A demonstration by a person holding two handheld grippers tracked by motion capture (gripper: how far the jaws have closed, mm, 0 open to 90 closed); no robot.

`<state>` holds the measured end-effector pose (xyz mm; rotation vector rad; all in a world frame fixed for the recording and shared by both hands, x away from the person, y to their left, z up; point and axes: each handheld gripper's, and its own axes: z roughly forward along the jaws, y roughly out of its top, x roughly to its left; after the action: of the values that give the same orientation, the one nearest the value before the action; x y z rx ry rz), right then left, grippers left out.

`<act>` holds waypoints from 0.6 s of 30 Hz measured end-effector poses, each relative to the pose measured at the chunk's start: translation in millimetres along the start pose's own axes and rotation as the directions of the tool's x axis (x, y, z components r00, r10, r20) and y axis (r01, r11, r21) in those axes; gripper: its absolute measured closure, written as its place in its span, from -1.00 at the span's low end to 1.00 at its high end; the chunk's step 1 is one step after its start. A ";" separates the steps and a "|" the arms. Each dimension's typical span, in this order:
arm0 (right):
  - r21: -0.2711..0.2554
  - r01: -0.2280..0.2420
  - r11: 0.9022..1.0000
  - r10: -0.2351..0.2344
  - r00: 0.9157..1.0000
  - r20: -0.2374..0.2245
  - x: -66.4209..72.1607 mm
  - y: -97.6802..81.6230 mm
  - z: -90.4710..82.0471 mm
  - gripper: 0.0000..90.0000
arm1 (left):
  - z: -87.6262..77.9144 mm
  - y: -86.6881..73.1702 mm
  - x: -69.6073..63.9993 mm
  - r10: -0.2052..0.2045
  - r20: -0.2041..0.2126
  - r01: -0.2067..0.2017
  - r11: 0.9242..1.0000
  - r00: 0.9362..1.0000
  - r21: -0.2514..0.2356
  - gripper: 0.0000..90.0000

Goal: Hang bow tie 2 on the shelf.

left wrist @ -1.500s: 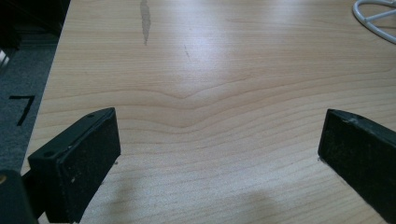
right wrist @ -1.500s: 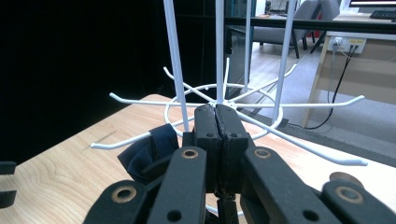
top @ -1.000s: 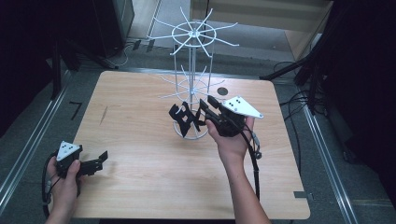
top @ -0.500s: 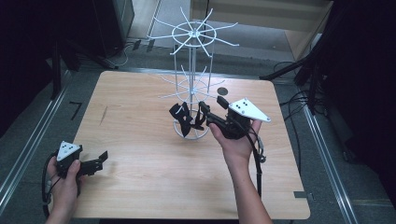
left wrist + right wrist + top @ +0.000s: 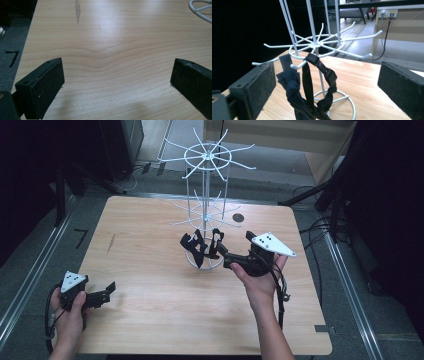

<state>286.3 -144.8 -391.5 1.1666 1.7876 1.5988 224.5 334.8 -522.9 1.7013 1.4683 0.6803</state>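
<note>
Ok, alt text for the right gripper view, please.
A black strap hangs from a hook on the lower ring of a white wire rack standing on the wooden table. The right gripper faces it, jaws just opened wide and empty.

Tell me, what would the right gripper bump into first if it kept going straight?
Most likely the black straps hanging on a lower hook of the white rack. They dangle right ahead of the right gripper, whose jaws have just been opening with nothing between them. Depth is hard to judge, so it could brush the hook first.
</note>
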 end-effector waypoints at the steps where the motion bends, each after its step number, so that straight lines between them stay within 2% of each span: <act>1: 0.000 0.000 1.000 0.000 1.000 0.000 0.0 0.0 0.0 -0.97 | 0.0 0.0 0.0 0.000 0.000 0.000 1.000 1.000 0.000 -1.00; 7: 0.016 0.013 1.000 -0.013 1.000 -0.003 -5.0 -9.1 -4.9 -1.00 | -0.1 0.0 0.2 0.000 0.002 0.000 1.000 1.000 0.000 -1.00; 18: 0.034 0.004 0.999 -0.005 1.000 0.013 -18.0 -27.4 -16.2 -1.00 | -0.2 0.0 -0.1 0.000 0.000 0.000 1.000 1.000 0.000 -1.00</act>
<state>275.2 -167.7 -417.7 1.1846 1.8144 1.5612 224.4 334.7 -522.8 1.7016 1.4687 0.6806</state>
